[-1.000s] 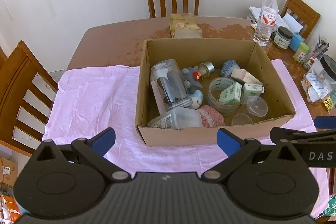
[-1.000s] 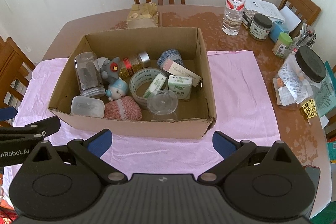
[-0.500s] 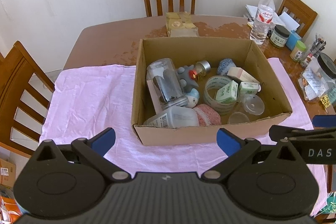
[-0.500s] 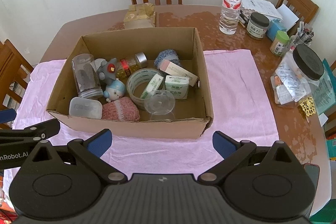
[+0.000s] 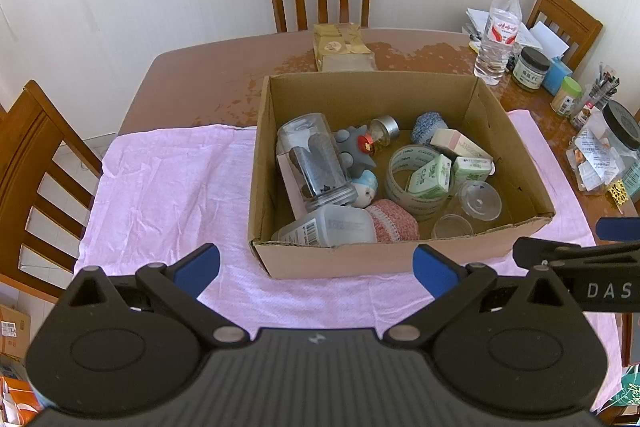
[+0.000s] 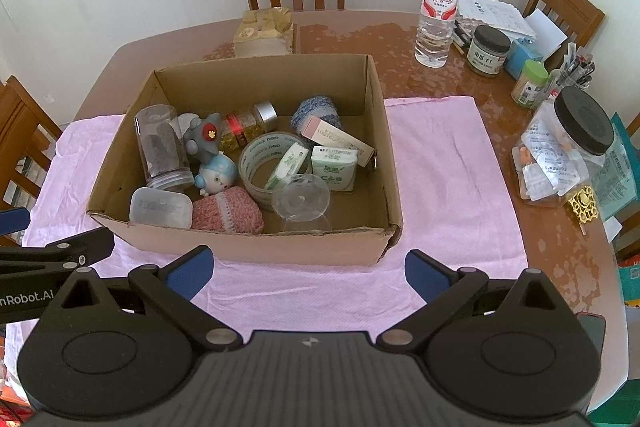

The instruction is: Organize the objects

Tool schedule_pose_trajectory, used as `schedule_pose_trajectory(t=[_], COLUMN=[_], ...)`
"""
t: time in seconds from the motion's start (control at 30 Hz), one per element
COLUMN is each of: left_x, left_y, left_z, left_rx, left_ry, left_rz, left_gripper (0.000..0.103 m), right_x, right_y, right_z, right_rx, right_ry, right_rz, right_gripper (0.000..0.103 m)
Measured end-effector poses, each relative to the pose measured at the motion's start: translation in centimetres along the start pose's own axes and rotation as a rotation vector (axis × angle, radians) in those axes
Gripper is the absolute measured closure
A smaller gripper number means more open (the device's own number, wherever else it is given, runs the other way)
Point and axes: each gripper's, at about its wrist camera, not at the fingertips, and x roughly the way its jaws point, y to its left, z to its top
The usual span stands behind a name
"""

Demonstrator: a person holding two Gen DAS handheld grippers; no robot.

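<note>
both grippers, left gripper (image 5: pixel 316 269) and right gripper (image 6: pixel 308 269), gape empty; the light, slippery clear jar (image 5: pixel 314 159) at nine o'clock in the box (image 5: pixel 384 257) likely wants a mid-body grip.

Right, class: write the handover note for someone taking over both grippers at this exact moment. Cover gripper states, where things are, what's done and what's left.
Left gripper: open, empty, held in front of the cardboard box.
Right gripper: open, empty, also in front of the box, beside the left one.
The box sits on the pink cloth and holds everything: tape roll, clear jar, pink knitted pouch, green tissue packs and more.
Done: nothing visibly taken out; the cloth around the box is bare.
Left: probably all the sorting.
</note>
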Motion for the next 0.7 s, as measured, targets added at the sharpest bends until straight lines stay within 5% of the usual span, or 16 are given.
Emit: schedule_pose_trajectory(t=[0.7], left_x=[0.15], left_y=[-0.03], left_z=[0.35], left_rx=[0.001], left_ry=[0.002], left_rz=[0.004], left_gripper=[0.001], right_x=[0.07], right_y=[0.24], right_z=[0.48], right_rx=[0.0], right_ry=[-0.002], right_rz=[-0.004], right_gripper=[0.0])
